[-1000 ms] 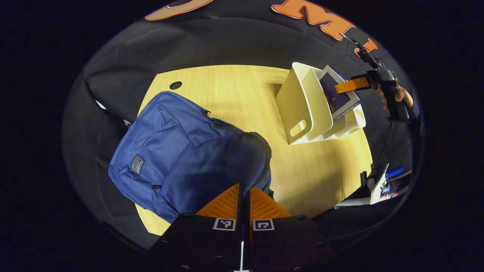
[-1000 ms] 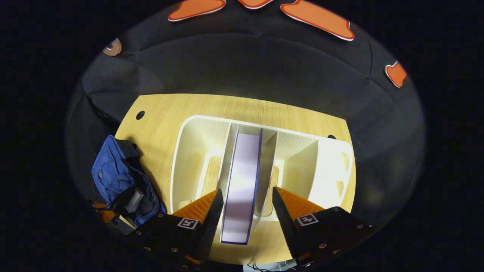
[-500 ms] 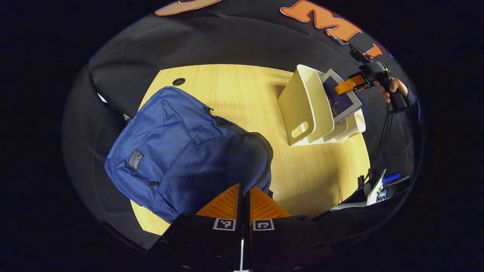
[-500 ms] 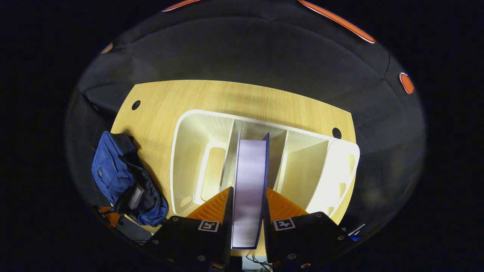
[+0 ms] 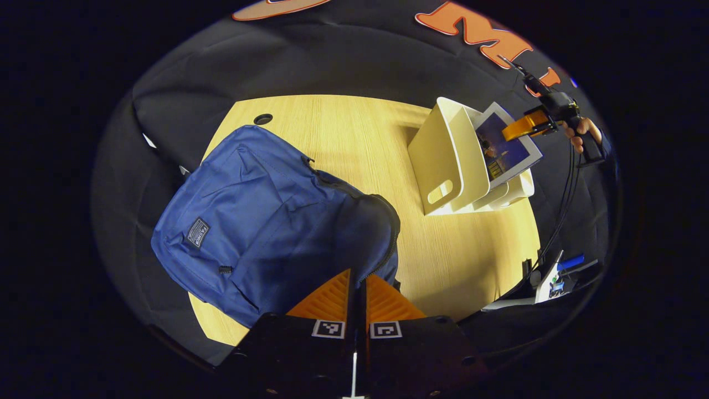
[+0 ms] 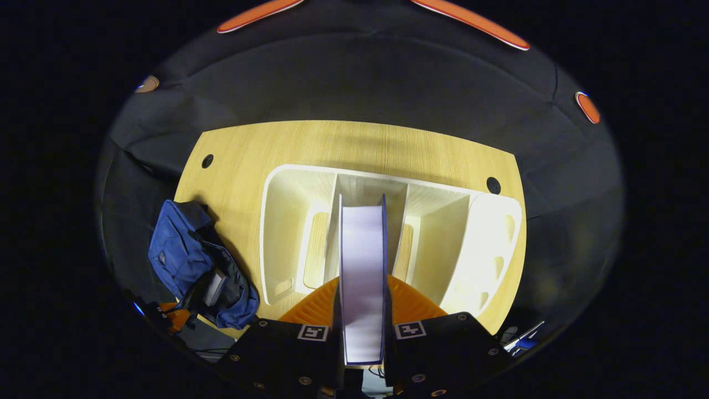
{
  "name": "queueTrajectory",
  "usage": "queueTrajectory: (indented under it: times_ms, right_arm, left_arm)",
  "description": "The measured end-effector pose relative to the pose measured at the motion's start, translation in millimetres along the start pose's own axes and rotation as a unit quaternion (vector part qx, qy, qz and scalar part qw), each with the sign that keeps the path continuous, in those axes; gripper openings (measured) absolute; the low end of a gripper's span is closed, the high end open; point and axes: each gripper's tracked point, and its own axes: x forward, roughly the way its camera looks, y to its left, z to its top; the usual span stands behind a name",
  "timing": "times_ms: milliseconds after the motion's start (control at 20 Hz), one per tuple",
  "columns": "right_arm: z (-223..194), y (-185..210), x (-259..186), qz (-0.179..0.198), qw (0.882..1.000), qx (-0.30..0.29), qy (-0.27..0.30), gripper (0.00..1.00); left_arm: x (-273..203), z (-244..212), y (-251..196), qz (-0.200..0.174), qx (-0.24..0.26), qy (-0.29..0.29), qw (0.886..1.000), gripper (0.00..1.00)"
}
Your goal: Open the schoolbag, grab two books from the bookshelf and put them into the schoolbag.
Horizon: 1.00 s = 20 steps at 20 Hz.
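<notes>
While the right hand-held gripper (image 6: 363, 302) pinches it, the book (image 6: 362, 277) — white-paged, dark-covered — stands upright.

The schoolbag (image 5: 260, 221) is matt blue woven cloth with a sewn fabric patch. The bookshelf (image 6: 487, 244) looks like smooth cream plastic, the tabletop (image 5: 354, 138) pale wood-grain with a matt finish, and the book (image 5: 507, 152) has a glossy printed cover and white paper page edges
</notes>
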Motion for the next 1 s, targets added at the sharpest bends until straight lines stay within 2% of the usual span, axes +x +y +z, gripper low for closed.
queueTrajectory:
  times_ms: [550, 750, 1000]
  right_arm:
    - [-25, -5, -107, 0.057, 0.996, 0.003, -0.074, 0.28]
    - [-45, -5, -132, 0.075, 0.993, 0.011, -0.092, 0.28]
    - [-77, 24, -141, 0.130, 0.986, 0.032, -0.098, 0.28]
  left_arm:
    - [-3, 0, -4, -0.001, 0.018, -0.001, 1.000, 0.02]
    - [-3, 0, -2, -0.001, 0.028, 0.002, 1.000, 0.02]
    - [-5, 3, -1, 0.001, 0.049, 0.006, 0.999, 0.02]
